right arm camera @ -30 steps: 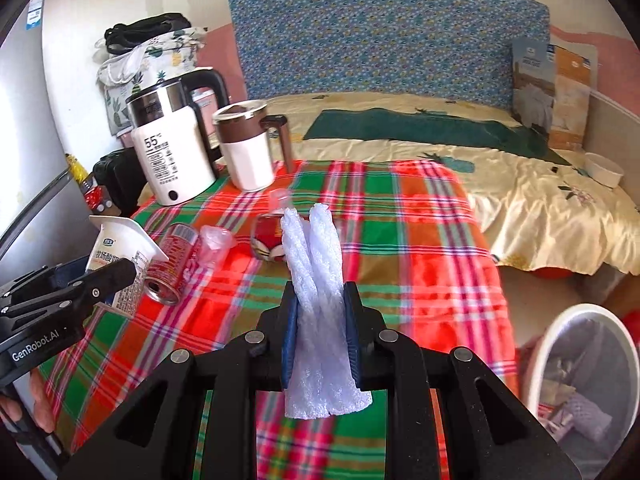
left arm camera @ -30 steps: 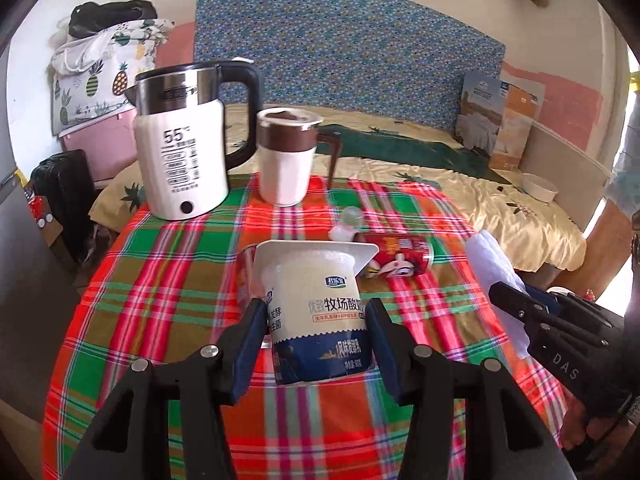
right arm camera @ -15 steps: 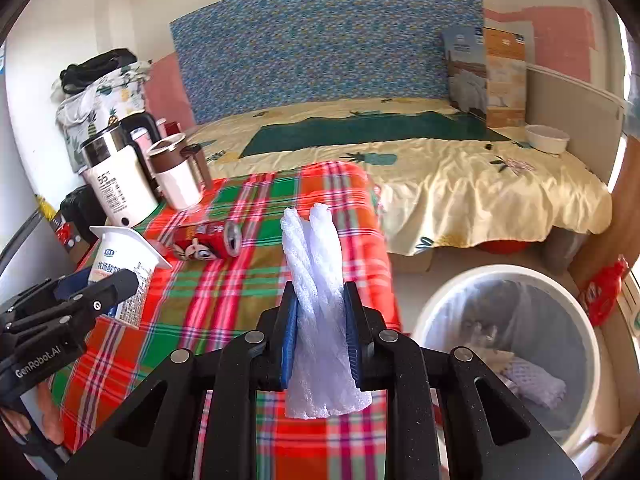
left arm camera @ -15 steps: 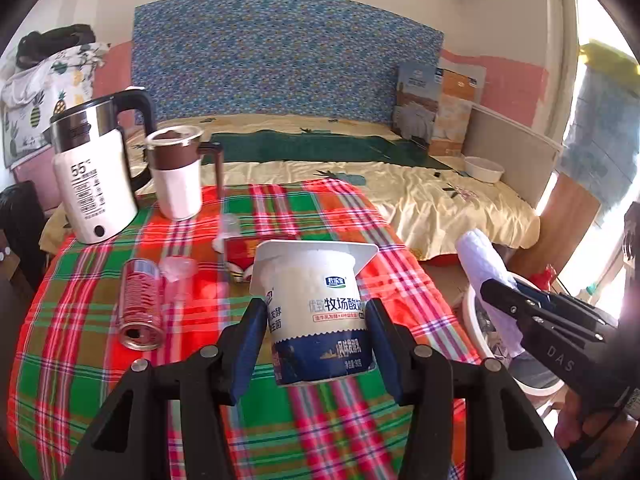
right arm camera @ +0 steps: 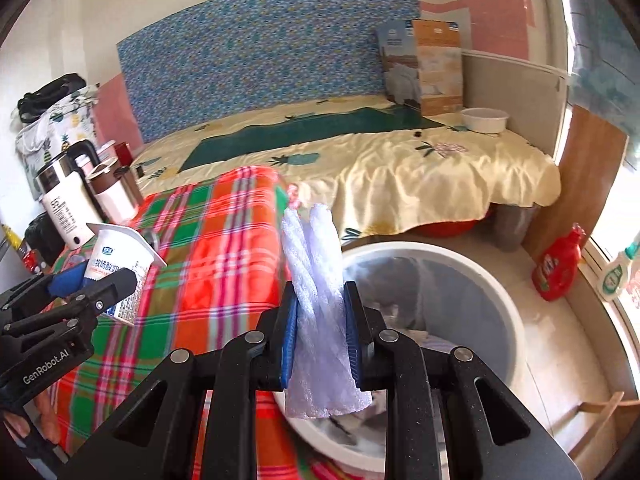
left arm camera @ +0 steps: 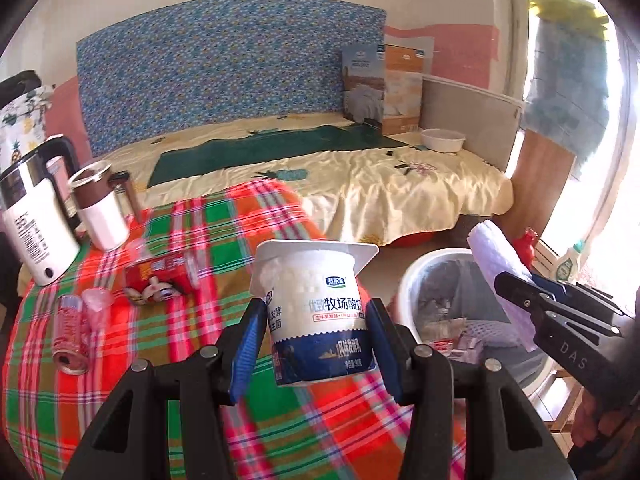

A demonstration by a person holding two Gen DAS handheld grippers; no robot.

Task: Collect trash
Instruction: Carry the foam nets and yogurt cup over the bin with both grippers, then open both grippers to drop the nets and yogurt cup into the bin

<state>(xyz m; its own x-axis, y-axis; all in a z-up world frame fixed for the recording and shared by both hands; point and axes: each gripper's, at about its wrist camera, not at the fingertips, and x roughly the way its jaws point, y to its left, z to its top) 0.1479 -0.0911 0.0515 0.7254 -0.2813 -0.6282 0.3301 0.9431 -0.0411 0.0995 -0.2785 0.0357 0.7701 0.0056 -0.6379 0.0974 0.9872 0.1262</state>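
My left gripper (left arm camera: 316, 332) is shut on a white and blue yogurt cup (left arm camera: 320, 312), held upright over the right edge of the plaid table. My right gripper (right arm camera: 322, 320) is shut on a folded white foam net (right arm camera: 318, 312), just over the near rim of a round white trash bin (right arm camera: 508, 316). In the left wrist view the bin (left arm camera: 412, 280) sits on the floor to the right, with wrappers inside, and the right gripper (left arm camera: 516, 292) holds the foam net (left arm camera: 496, 264) above it. A red can (left arm camera: 70, 332), a crumpled clear cup (left arm camera: 98, 304) and a red carton (left arm camera: 160, 280) lie on the table.
A white kettle (left arm camera: 34, 220) and a brown-and-white mug (left arm camera: 100, 208) stand at the table's far left. Beyond the table is a bed with a yellow sheet (right arm camera: 420, 176). A red bottle (right arm camera: 560, 264) and a white bottle (right arm camera: 620, 272) stand on the floor by the window.
Both grippers have swung right from over the table toward the trash bin, each keeping its load. The bin has come into the left wrist view; the kettle and mug slid to the left edge.
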